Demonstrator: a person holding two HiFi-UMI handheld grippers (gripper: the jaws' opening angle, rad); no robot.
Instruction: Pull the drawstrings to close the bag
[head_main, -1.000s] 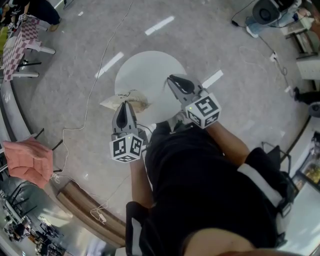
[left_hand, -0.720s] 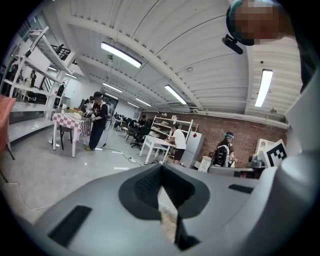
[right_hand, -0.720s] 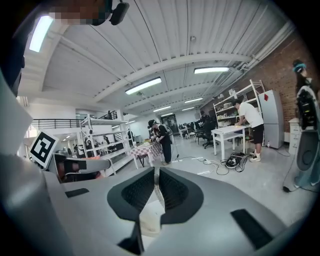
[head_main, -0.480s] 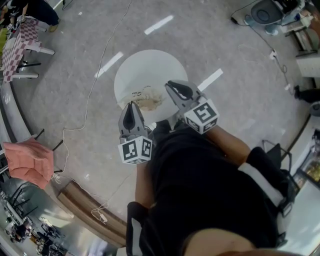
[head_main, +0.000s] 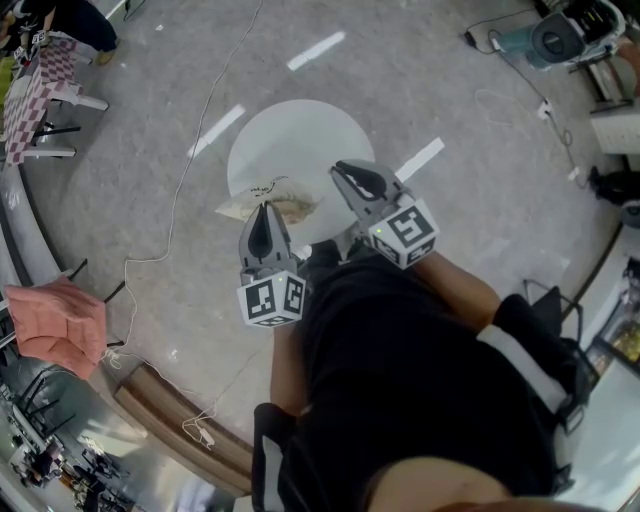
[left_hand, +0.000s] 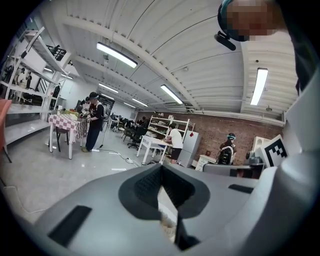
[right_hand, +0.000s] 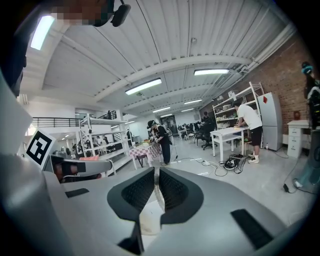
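A beige drawstring bag (head_main: 292, 207) lies at the near edge of a round white table (head_main: 290, 135). A thin dark drawstring (head_main: 268, 184) arcs over its top. My left gripper (head_main: 262, 208) hovers over the bag's middle with its jaws shut. In the left gripper view a pale strip runs down the slit between them to the bag's cloth (left_hand: 167, 226). My right gripper (head_main: 338, 168) is just right of the bag, shut to a thin slit. A pale strand sits in that slit in the right gripper view, above the bag (right_hand: 149, 220). What exactly each pair of pads pinches is hidden.
A pink seat (head_main: 58, 322) and a curved wooden bench (head_main: 175, 418) stand on the floor to the left. A cable (head_main: 185, 165) trails across the floor past the table. A checked table (head_main: 38, 82) is far left. People stand at tables (left_hand: 93, 127) further off in the room.
My left gripper has shifted a little right and toward the table. The bag bunched up to the right, then spread out leftward again. The right gripper has hardly moved.
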